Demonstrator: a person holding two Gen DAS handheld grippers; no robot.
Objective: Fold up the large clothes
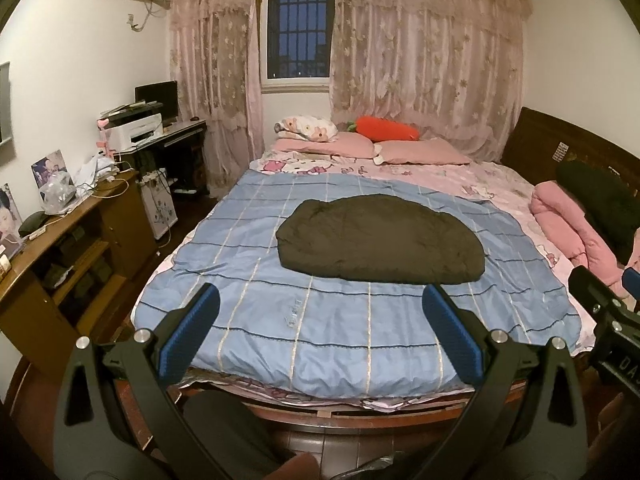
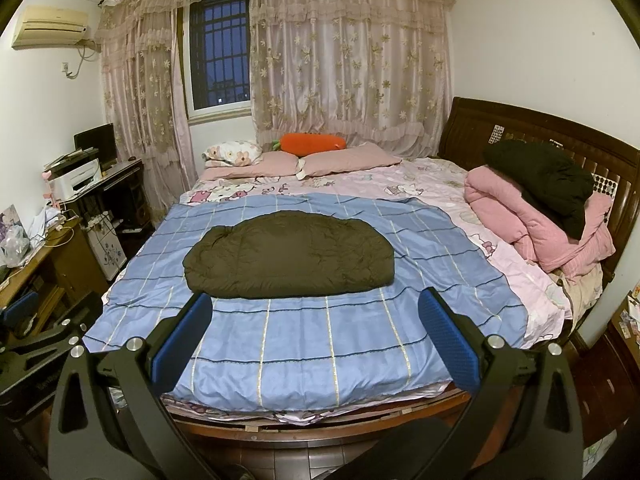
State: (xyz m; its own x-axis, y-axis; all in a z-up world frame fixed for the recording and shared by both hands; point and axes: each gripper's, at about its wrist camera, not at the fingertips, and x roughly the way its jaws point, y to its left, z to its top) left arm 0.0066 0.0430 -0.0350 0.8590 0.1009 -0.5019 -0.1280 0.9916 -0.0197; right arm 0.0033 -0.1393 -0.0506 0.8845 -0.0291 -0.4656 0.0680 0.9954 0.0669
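A dark olive padded garment (image 1: 380,238) lies folded into a flat bundle on the blue checked sheet (image 1: 320,332) in the middle of the bed; it also shows in the right wrist view (image 2: 288,258). My left gripper (image 1: 320,300) is open and empty, held above the foot of the bed, short of the garment. My right gripper (image 2: 314,308) is open and empty too, at the foot of the bed just short of the garment. The right gripper also shows at the right edge of the left wrist view (image 1: 600,304).
A pink quilt (image 2: 536,224) with a black garment (image 2: 544,184) on top sits at the bed's right side by the wooden headboard (image 2: 520,128). Pillows (image 2: 344,162) and an orange carrot cushion (image 2: 312,144) lie at the far end. A wooden cabinet (image 1: 80,240) and desk (image 1: 176,136) stand on the left.
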